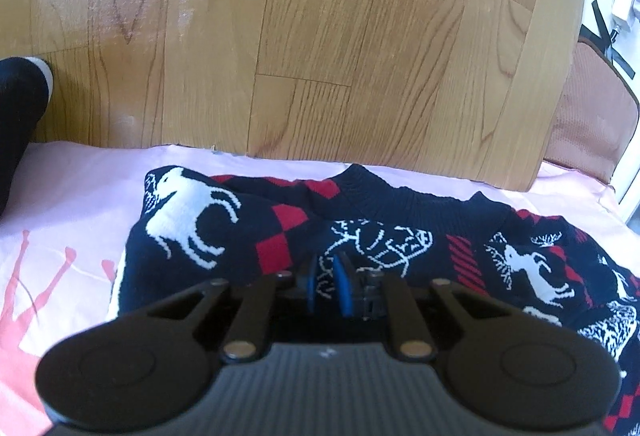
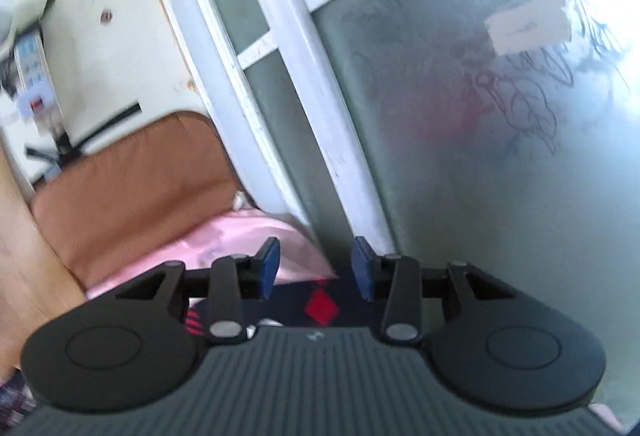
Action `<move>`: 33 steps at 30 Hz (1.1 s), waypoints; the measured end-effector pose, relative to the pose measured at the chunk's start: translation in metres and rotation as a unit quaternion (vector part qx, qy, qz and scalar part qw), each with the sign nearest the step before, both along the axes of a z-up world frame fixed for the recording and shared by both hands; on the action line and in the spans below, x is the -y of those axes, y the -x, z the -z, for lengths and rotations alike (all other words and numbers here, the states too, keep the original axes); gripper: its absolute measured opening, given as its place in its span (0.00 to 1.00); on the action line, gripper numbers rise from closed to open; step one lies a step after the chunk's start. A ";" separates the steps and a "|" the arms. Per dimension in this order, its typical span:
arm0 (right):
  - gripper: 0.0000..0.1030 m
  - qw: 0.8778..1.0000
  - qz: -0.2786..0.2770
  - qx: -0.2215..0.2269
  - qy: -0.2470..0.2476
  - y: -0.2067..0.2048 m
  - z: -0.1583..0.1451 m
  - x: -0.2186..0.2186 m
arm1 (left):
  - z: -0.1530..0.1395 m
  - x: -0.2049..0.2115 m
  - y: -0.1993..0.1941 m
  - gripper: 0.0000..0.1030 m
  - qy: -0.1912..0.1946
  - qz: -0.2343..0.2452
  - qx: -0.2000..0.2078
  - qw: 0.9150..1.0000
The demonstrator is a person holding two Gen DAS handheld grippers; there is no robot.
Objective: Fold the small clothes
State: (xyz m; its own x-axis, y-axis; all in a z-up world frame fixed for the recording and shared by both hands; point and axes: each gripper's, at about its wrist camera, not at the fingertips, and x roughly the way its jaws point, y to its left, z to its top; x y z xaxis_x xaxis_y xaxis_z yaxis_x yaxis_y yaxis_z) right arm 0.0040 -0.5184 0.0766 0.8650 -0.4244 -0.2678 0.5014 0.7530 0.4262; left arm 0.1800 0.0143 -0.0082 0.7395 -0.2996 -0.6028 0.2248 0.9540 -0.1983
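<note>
A small navy sweater [image 1: 280,232] with white reindeer and red checks lies on a pink cloth [image 1: 68,196]. Its ribbed collar faces the wooden floor. My left gripper [image 1: 329,286] is low over the sweater's middle, its blue pads nearly together with a fold of the knit between them. My right gripper [image 2: 316,272] is open and empty, raised and tilted, pointing at a glass door. A bit of the sweater [image 2: 320,306] shows just under its pads [image 2: 269,268].
Wooden floor [image 1: 320,36] lies beyond the pink cloth. A brown cushion [image 2: 132,188] sits at the cloth's right end by a white-framed frosted glass door [image 2: 480,116]. A dark sleeve or leg [image 1: 20,108] is at the far left.
</note>
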 end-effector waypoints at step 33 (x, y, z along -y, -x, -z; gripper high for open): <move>0.09 0.995 -0.020 0.092 -0.040 -0.042 -0.104 -0.010 | -0.004 0.005 0.003 0.28 -0.004 0.020 0.008 1.000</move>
